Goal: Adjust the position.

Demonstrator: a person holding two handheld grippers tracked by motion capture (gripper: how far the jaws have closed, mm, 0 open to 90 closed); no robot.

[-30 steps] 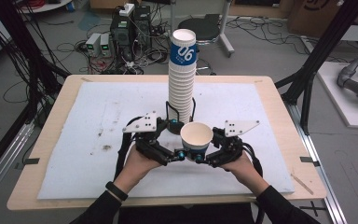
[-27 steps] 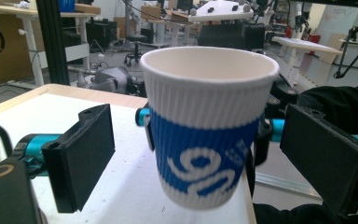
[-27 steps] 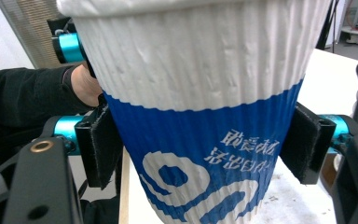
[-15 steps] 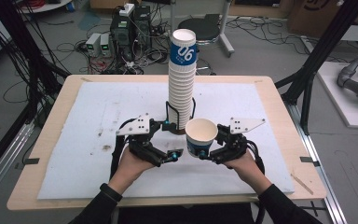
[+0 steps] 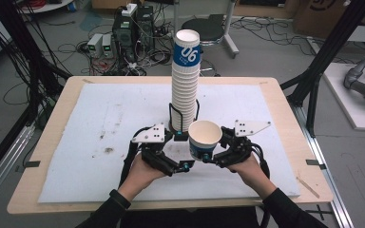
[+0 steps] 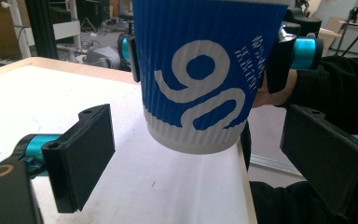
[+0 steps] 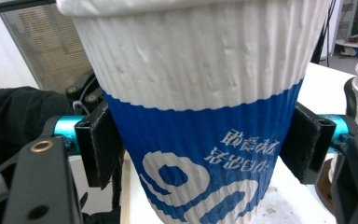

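Observation:
A ribbed paper cup (image 5: 204, 137), white above and blue below with a white "06", hangs upright just above the white mat, in front of a tall stack of the same cups (image 5: 185, 80). My right gripper (image 5: 203, 154) is shut on its blue lower part. In the right gripper view both pads (image 7: 100, 144) press the sides of the cup (image 7: 200, 93). My left gripper (image 5: 183, 166) stands open, lower and to the left of the cup. In the left gripper view its jaws stand wide apart below the cup (image 6: 205, 74), not touching it.
The stack stands in a black wire holder (image 5: 173, 114) at the middle of the white mat (image 5: 100, 118), which lies on a wooden table (image 5: 38, 199). Dark stains (image 5: 108, 150) mark the mat's left side. Cables and computer boxes (image 5: 123, 33) lie on the floor beyond.
My left gripper has drawn back from the cup to the left and sunk toward the mat. The right gripper still holds the cup, now slightly higher.

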